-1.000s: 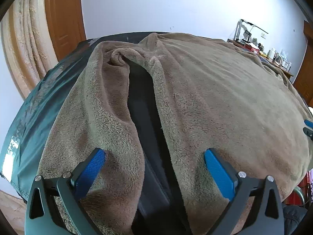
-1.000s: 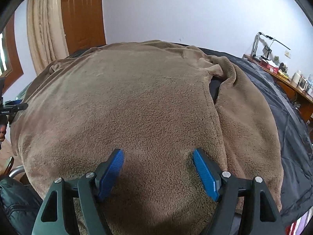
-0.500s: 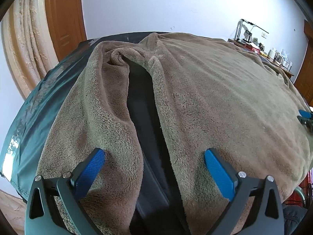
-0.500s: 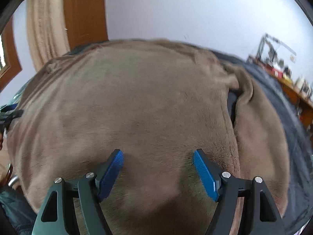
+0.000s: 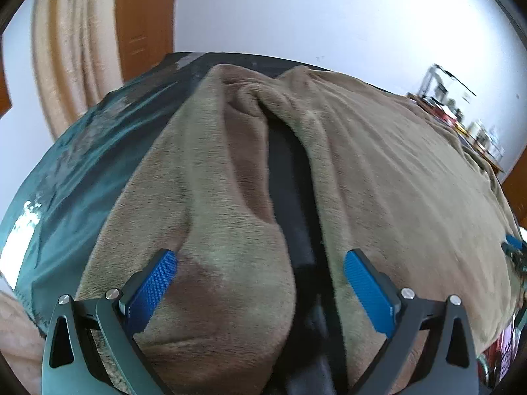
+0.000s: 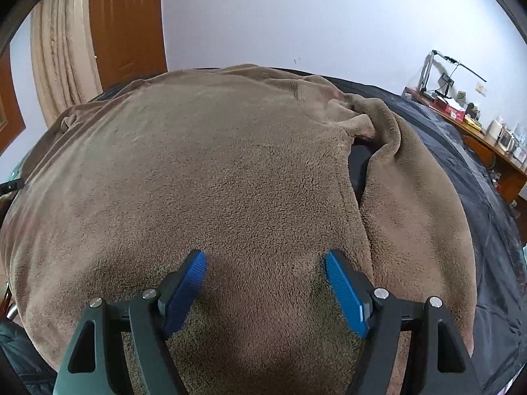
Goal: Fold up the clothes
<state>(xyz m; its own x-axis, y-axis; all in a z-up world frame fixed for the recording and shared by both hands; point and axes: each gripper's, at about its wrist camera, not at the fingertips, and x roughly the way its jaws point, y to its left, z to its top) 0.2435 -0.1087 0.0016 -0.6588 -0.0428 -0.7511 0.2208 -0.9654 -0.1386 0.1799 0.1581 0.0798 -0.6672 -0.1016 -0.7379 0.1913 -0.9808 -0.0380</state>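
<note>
A big brown fleece garment [image 5: 395,181] lies spread over a dark sheet-covered surface [image 5: 82,181]. Its left flap [image 5: 210,197] is folded along a dark strip [image 5: 286,197] that shows between flap and body. My left gripper [image 5: 260,256] hovers open just above the flap's near end, nothing between its blue pads [image 5: 154,283]. In the right wrist view the fleece [image 6: 214,171] fills the frame, with a dark opening [image 6: 359,164] under a raised fold on the right. My right gripper [image 6: 265,256] stands open over the fleece's near part, gripping nothing; its tip also peeks in at the left wrist view's right edge [image 5: 513,243].
The dark sheet [image 6: 487,197] runs past the fleece to the right. A wooden door [image 6: 128,23] and beige curtain [image 6: 62,49] stand behind on the left. A desk [image 6: 487,138] with a lamp and small items lines the right wall.
My left gripper has slid left and rolled: the dark strip, earlier centred between its fingers, now sits nearer the right finger. The right view blurred briefly and has settled over the same area.
</note>
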